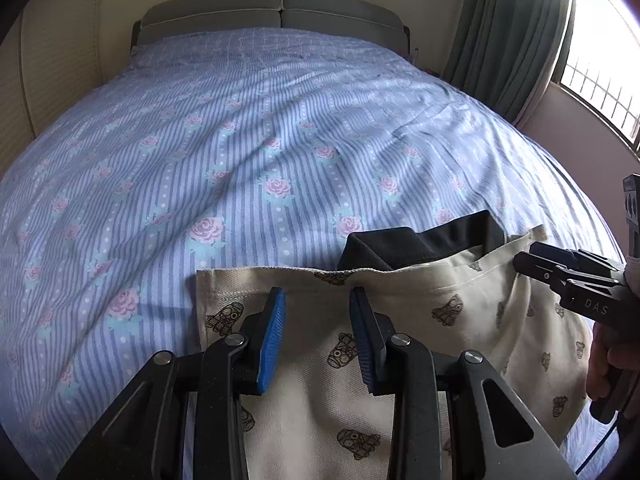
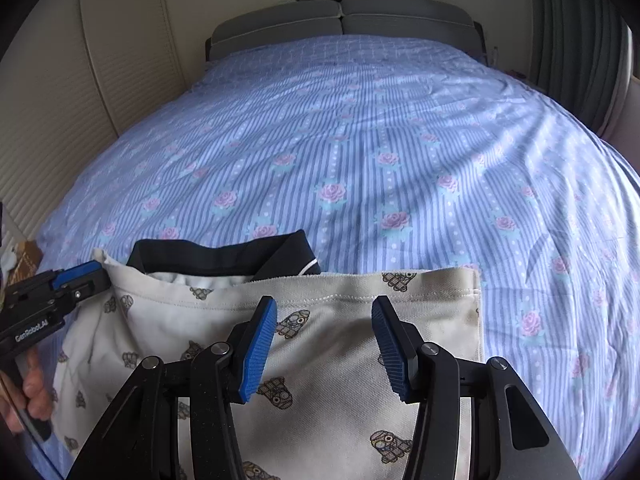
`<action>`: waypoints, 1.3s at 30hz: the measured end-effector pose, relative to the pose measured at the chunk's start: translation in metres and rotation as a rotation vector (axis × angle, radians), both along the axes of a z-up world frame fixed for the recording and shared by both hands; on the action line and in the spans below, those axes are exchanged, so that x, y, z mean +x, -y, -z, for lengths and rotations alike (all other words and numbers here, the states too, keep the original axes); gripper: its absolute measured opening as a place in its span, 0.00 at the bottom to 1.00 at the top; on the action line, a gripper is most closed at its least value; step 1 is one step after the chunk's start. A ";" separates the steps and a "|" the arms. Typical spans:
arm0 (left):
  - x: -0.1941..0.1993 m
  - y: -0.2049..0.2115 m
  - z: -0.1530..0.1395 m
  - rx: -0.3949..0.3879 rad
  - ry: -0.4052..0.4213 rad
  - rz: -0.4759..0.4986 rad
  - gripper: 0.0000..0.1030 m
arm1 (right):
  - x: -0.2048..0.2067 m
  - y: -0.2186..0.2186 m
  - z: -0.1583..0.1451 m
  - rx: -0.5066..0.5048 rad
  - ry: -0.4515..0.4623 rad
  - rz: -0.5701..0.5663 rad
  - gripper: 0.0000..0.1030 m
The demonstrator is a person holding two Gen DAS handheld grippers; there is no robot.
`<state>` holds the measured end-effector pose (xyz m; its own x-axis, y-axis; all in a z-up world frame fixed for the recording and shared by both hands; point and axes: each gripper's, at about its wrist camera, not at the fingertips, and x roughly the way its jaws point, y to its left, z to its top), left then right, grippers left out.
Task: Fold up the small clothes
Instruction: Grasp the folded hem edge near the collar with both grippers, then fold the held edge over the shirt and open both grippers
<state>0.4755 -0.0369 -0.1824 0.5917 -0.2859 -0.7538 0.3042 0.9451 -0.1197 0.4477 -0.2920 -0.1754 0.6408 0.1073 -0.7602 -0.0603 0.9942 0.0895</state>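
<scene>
A cream garment (image 1: 320, 344) printed with small brown cartoon figures lies on the near part of the bed (image 1: 240, 140), which is covered by a blue striped sheet with pink roses. The garment's top hem runs roughly level across both views, its left corner square and flat in the left wrist view. A dark garment (image 1: 420, 242), black with a thin white trim line visible in the right wrist view, shows past that hem; part of it sits in a pocket-like opening of cream cloth, though whether it is truly inside or merely beneath cannot be determined. No other container is in view. The left gripper (image 1: 318, 332) hangs over the cream garment with its blue pads parted by a moderate gap; nothing is between them and they grasp no cloth. The right gripper (image 2: 324, 344) likewise hovers above the cream garment (image 2: 340, 360), jaws somewhat wider apart, holding nothing. In the right wrist view the dark garment (image 2: 224, 258) lies towards the left, near the tip of the left gripper (image 2: 94, 274), with a hand (image 2: 34, 394) on the handle. A grey headboard (image 1: 276, 16) stands at the far end of the bed, and green curtains (image 1: 504, 28) hang beside a bright window (image 1: 600, 48).
</scene>
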 end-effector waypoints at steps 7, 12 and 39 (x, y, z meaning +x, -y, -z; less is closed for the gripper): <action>0.020 -0.007 0.016 0.014 -0.009 -0.049 0.33 | 0.020 0.007 0.018 -0.026 -0.038 0.032 0.49; 0.011 -0.013 0.004 -0.012 0.029 -0.051 0.32 | 0.013 0.006 0.005 -0.027 -0.011 0.042 0.49; 0.008 0.061 -0.001 0.181 0.031 0.473 0.06 | 0.039 -0.032 -0.010 -0.209 -0.051 -0.622 0.07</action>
<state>0.4832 -0.0975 -0.1813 0.4519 -0.3939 -0.8004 0.7044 0.7081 0.0493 0.4862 -0.2605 -0.1650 0.4694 0.2923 -0.8332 -0.6298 0.7722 -0.0839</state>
